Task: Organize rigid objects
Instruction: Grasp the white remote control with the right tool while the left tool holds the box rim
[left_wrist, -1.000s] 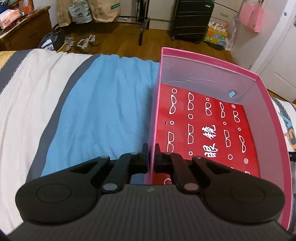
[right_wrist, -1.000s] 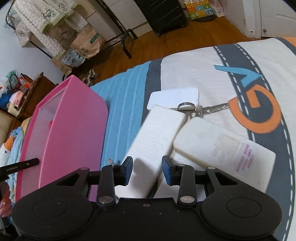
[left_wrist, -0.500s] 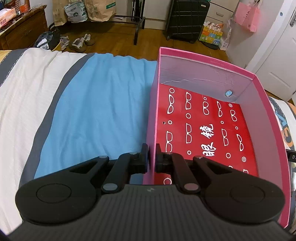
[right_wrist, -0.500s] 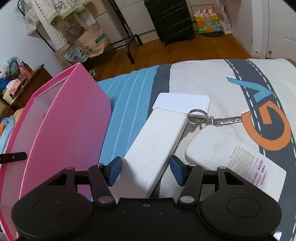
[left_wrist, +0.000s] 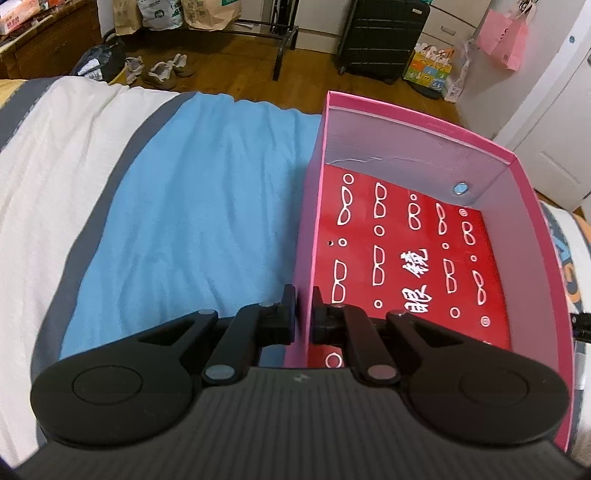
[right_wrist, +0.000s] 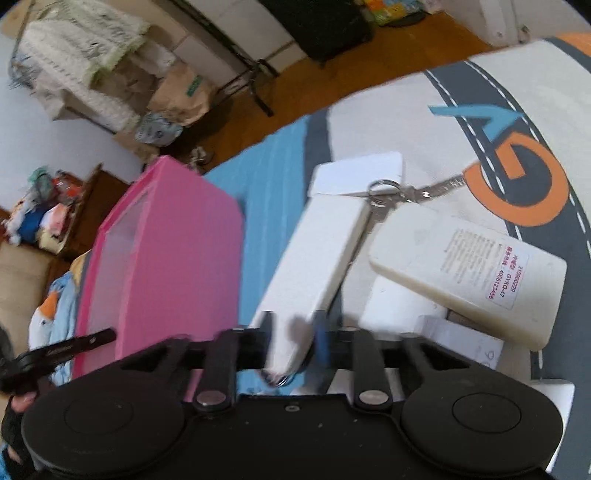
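Note:
An open pink box with a red, glasses-patterned floor lies on the bed. My left gripper is shut on its left wall near the front corner. In the right wrist view the same pink box stands on the left. Beside it lies a long white box. My right gripper is closing on that box's near end, and the pads look pressed against its sides. A white remote-like case with a label, a key ring with keys and a white card lie around it.
The bedspread has a blue stripe left of the box and an orange and grey print on the right. More flat white items lie under the case. Beyond the bed's edge are wooden floor, a suitcase and shoes.
The right gripper's jaws widened around the long white box, then narrowed onto its near end, and its view rolled. The left gripper kept its hold on the box wall.

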